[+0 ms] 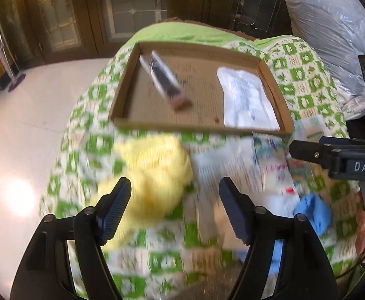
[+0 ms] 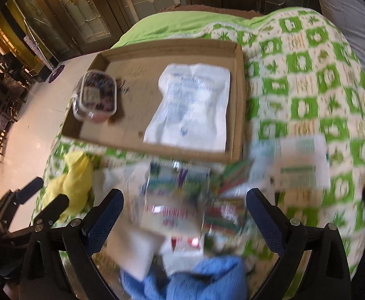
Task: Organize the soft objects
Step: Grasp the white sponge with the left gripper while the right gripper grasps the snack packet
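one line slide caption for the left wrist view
Open left gripper above a yellow cloth; cardboard tray beyond holds two packets.

Left gripper (image 1: 174, 210): black arms, blue ribbed pads, silver screws. Right gripper (image 2: 185, 216): same build; body marked "DAS", green light.

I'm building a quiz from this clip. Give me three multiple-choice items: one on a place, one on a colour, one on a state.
1. Where does the white pouch lie?
A. in the cardboard tray
B. on the floor
C. in a gripper

2. What colour is the soft cloth ahead of the left gripper?
A. red
B. yellow
C. black

3. How is the right gripper?
A. shut on the pouch
B. shut on a cloth
C. open

Answers: A, it rests inside the tray walls; B, it is plainly yellow; C, its fingers stand apart, holding nothing.
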{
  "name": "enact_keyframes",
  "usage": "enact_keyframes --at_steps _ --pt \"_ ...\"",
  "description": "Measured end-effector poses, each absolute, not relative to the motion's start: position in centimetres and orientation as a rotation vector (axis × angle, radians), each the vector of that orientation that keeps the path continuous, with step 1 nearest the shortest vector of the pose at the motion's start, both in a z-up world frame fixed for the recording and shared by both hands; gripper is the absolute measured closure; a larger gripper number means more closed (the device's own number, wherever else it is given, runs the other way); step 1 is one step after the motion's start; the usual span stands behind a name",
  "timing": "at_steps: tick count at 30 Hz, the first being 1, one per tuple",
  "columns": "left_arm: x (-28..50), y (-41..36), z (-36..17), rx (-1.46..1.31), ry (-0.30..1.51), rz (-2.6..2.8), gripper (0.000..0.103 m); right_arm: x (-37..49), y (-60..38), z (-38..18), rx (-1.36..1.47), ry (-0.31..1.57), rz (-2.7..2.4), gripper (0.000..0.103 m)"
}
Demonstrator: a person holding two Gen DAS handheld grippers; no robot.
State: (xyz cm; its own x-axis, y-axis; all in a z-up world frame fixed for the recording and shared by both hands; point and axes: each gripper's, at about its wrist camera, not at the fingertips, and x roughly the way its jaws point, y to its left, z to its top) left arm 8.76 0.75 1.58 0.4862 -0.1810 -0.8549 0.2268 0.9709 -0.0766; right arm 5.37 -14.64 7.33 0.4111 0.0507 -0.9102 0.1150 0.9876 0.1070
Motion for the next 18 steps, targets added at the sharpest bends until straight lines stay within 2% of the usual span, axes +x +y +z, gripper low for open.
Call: enact_keyframes --at_steps 7,18 --pt "5.7 2.5 -0.9 -0.015 1.055 -0.250 0.030 1.8 -13.9 7.5 0.124 1.154 -0.065 0.001" --pt "4.5 2.4 -0.3 -0.030 1.046 -0.252 0.030 -0.2 -14.3 8.4 0.140 1.141 -0.076 0.001"
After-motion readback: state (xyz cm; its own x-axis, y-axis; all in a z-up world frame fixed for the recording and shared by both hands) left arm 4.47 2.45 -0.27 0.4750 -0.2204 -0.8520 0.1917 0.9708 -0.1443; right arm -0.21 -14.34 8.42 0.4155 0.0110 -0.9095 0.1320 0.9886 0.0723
